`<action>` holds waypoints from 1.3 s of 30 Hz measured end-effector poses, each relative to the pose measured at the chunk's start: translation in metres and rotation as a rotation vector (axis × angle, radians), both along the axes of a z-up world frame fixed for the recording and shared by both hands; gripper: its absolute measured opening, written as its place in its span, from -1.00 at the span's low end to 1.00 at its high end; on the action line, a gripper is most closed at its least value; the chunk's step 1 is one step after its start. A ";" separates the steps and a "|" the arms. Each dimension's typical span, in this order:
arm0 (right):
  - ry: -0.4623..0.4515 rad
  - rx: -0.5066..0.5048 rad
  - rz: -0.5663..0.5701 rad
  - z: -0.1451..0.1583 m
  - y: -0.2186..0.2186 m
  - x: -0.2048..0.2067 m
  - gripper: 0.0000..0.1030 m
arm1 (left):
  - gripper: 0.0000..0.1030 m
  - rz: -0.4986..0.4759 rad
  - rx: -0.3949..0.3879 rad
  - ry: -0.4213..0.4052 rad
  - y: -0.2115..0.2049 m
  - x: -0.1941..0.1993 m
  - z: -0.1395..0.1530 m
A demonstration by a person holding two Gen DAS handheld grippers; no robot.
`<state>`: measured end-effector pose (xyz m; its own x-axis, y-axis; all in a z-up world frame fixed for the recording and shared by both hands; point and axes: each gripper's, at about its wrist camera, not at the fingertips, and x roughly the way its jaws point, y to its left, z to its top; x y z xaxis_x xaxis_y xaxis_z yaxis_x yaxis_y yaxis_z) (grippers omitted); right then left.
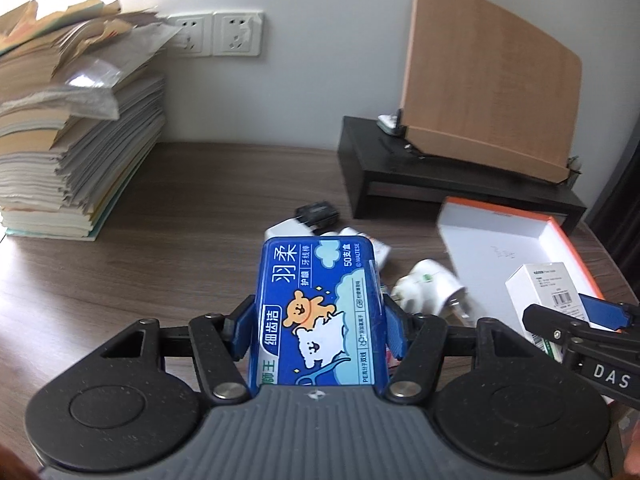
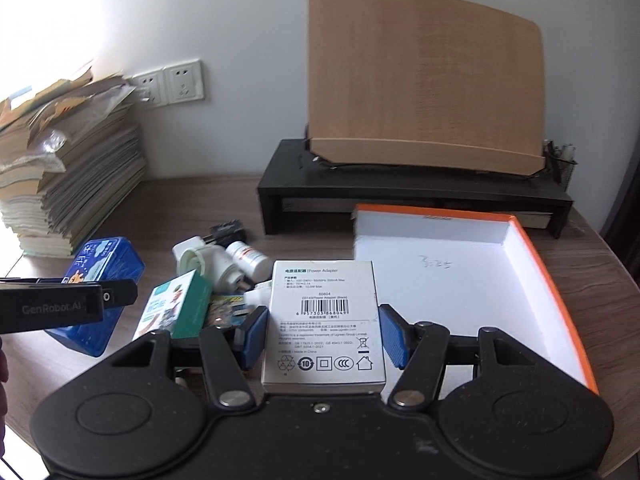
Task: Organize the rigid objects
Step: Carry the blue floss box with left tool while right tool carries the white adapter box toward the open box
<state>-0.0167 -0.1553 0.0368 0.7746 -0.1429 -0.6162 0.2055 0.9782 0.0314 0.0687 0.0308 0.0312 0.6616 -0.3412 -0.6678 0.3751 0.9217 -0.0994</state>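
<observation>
dark wood-grain desk [image 2: 168, 208], seen from two handheld grippers. at back, black monitor riser [image 2: 416, 196] bearing a tilted wooden book stand [image 2: 424, 76]; at far left, tall stack of books and papers [image 2: 72, 168]. at right, open orange-edged white box lid [image 2: 448, 276], nothing inside it, apparently the tray for sorting. between stack and tray, a loose heap: white plug adapters [image 2: 208, 260], small white bottle [image 2: 250, 258], green-and-white carton [image 2: 180, 308].

left gripper [image 1: 316, 320] clamped by both blue pads on a blue dental-floss box [image 1: 316, 312], box raised over the heap. right gripper [image 2: 322, 332] straddling a white power adapter box [image 2: 324, 328], left pad touching, right pad close; firm clamp or not, cannot tell.

step in hand, by judgement: carrying picked boxes to the tray. next move likely calls for swinging each box rightward over the orange rim, lowering flat onto the white floor, then parting the pads, side by side without collision.
</observation>
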 end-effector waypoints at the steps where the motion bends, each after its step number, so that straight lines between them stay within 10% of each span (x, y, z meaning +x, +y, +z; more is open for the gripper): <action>1: -0.004 0.001 -0.008 0.002 -0.007 -0.003 0.37 | 0.22 -0.009 -0.003 0.000 -0.006 -0.002 0.003; 16: -0.034 0.001 -0.106 0.019 -0.119 -0.015 0.37 | 0.22 -0.154 -0.010 0.003 -0.127 -0.012 0.014; 39: -0.036 0.043 0.012 -0.004 -0.205 0.037 0.37 | 0.22 -0.016 0.041 0.056 -0.211 0.007 -0.001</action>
<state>0.0199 -0.3603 0.0333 0.7982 -0.1074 -0.5928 0.1913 0.9782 0.0803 0.0758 -0.1804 0.0300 0.6179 -0.3228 -0.7170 0.3845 0.9194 -0.0826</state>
